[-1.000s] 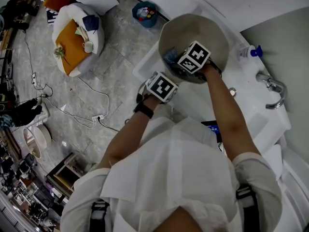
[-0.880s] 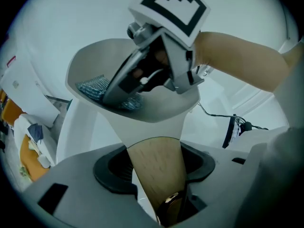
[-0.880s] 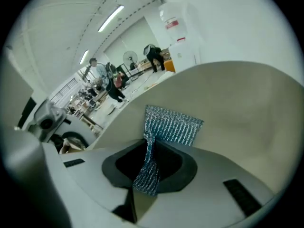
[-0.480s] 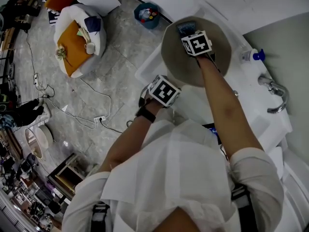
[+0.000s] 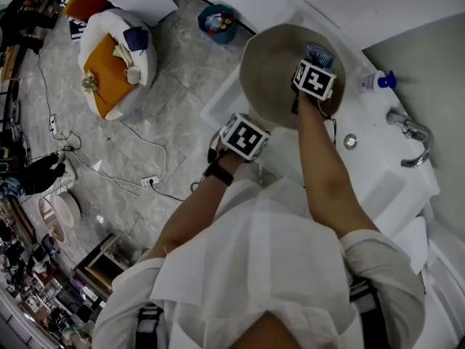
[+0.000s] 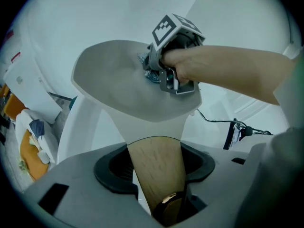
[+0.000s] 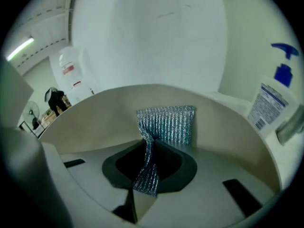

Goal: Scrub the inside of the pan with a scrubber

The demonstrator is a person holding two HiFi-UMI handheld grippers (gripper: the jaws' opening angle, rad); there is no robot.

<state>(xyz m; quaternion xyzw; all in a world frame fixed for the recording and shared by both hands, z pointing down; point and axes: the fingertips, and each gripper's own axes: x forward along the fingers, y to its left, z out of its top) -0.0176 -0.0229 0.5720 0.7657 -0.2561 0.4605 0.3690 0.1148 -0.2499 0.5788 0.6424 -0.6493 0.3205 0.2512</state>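
A round beige pan (image 5: 272,71) is held tilted over the white sink. Its wooden handle (image 6: 158,172) runs between the jaws of my left gripper (image 6: 156,163), which is shut on it. My right gripper (image 7: 149,167) is shut on a blue-silver mesh scrubber (image 7: 166,123). The scrubber's free end lies against the pan's inner wall (image 7: 90,125). In the head view the right gripper's marker cube (image 5: 314,79) sits at the pan's right side, with the scrubber (image 5: 320,52) just beyond it. The left gripper view shows that scrubber (image 6: 150,73) pressed on the pan's inside (image 6: 109,89).
The white sink (image 5: 378,169) has a drain (image 5: 350,141), a chrome tap (image 5: 411,139) and a pump bottle (image 5: 375,80) at its right. On the floor to the left are an orange-and-white bag (image 5: 112,53), a small blue bin (image 5: 218,20) and cables (image 5: 145,177).
The right gripper with the scrubber swept from the pan's middle up to its far rim, then round to the right side, rolling as it went. The left gripper and handle stayed put.
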